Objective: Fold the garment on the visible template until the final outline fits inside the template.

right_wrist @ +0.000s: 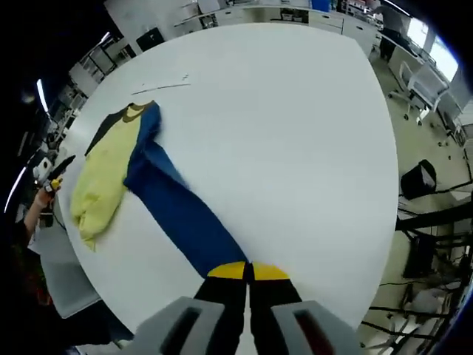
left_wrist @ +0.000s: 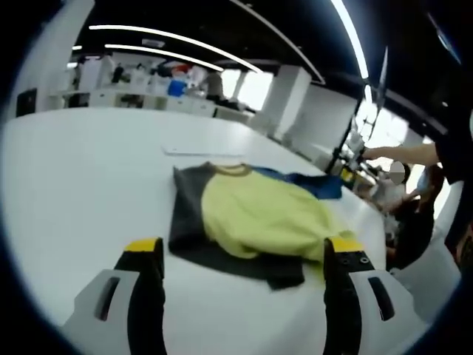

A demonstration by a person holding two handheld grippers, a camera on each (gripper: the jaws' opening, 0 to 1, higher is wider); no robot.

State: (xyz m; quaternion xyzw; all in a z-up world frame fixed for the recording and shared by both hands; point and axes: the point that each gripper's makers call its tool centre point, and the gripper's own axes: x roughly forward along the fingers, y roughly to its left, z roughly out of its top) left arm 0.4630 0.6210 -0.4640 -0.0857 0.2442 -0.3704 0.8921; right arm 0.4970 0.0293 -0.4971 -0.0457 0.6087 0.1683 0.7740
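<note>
Right gripper view: right tongs [right_wrist: 249, 272] are closed on the blue sleeve [right_wrist: 181, 214] of the yellow shirt [right_wrist: 103, 174], stretched across the white desk [right_wrist: 295, 133]; left tongs [left_wrist: 244, 259] are held wide open, empty, just short of the shirt [left_wrist: 255, 214]; the sleeve is best carried taut back over the body.

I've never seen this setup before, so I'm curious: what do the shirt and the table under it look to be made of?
The shirt looks like soft knit fabric, probably cotton jersey: matte, creased, draping limply, with its blue sleeve pulled out by the right gripper. The table looks like a hard white laminate or painted board, smooth with a faint sheen; the exact material isn't clear.
</note>
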